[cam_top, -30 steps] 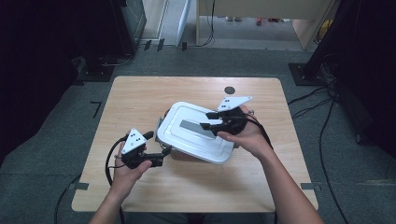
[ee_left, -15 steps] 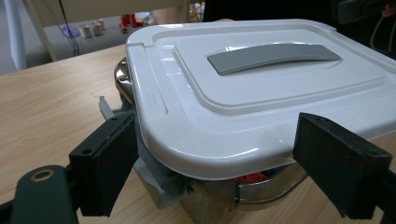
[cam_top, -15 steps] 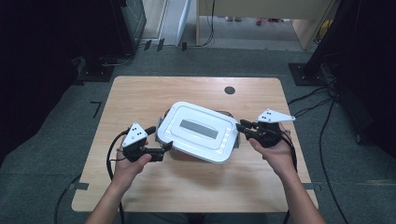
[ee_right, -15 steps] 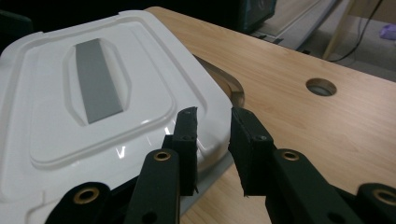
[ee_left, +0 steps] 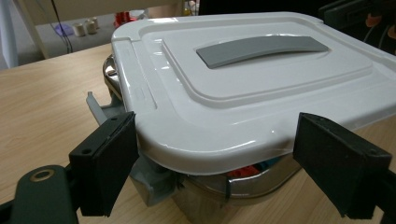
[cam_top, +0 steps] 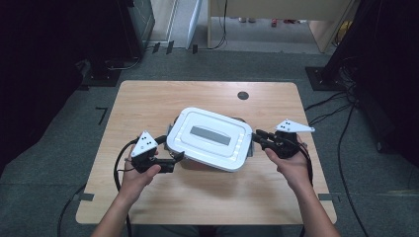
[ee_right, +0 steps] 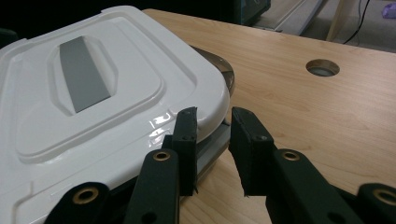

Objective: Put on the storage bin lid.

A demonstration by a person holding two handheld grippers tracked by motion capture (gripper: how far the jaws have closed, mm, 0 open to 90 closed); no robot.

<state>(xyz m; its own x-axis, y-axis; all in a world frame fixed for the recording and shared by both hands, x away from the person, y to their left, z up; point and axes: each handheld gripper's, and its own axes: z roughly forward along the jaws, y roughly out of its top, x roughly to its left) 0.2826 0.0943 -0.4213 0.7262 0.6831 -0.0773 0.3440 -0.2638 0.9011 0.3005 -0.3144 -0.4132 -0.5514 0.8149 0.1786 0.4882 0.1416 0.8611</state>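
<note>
At the left of the desk (cam_top: 148, 103), the left gripper (cam_top: 173, 157) sits at the near-left corner of the white lid (cam_top: 210, 138). Its jaws stand wide, one on each side of the lid's rounded corner; in the left gripper view the left pad (ee_left: 105, 168) lies right at the rim, while the right pad stands clear of it. This reads as a steadying hold, set to keep the lid from sliding while the other hand works.

The lid, with its grey handle strip (cam_top: 210, 135), lies in the middle of the desk on a metal container (ee_left: 219, 196). It is skewed and slightly tilted, so the shiny rim shows beneath its edge, and something red (ee_left: 245, 170) peeks from inside. It looks laid on rather than pressed home.

To the right, the right gripper (cam_top: 258, 139) meets the lid's right edge. Its jaws have just been closing and now stand narrow, with a small gap between them. In the right gripper view, the grey side clasp (ee_right: 212, 147) lies under the rim just ahead of them, and I cannot tell whether the pads pinch it. The aim is probably that clasp or the lid's edge. A round cable hole (cam_top: 242, 95) lies far behind.
</note>
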